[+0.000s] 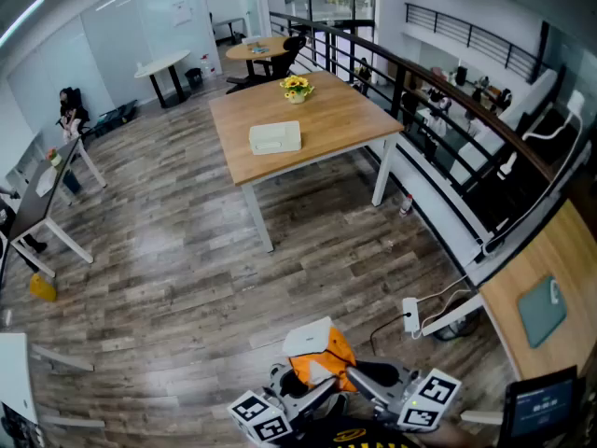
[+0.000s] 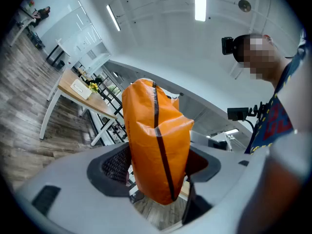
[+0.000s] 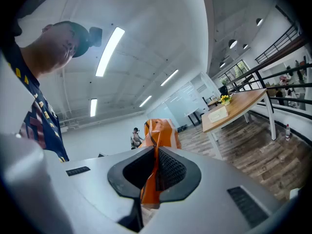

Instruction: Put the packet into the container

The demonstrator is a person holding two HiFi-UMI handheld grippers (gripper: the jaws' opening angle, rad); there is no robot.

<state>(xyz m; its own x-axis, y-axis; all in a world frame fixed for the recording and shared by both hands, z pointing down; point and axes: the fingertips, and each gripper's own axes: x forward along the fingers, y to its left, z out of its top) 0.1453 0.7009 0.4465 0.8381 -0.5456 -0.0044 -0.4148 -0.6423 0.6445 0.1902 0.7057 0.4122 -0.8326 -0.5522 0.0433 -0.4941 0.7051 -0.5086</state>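
**Wide office floor, packet riding between both tongs**

Plank flooring (image 1: pixel 187 250) is stretching out to a wooden table (image 1: pixel 326 110), which is carrying a white container (image 1: pixel 275 137) beside some sunflowers (image 1: pixel 297 87), well apart from the action. Down close to the person, the orange packet (image 2: pixel 156 145) is hanging in the air. The right tongs (image 3: pixel 155 172) are pinching narrow on its flat edge. The left tongs (image 2: pixel 158 167) are standing wide around its puffed body, with the pads seemingly pressing both sides. It is looking light, soft and crinkly, probably slick foil, so the flat sealed edge is offering the surest bite. Its long axis, marked by a dark seam, is running out along the jaws, seemingly pointing towards the table.
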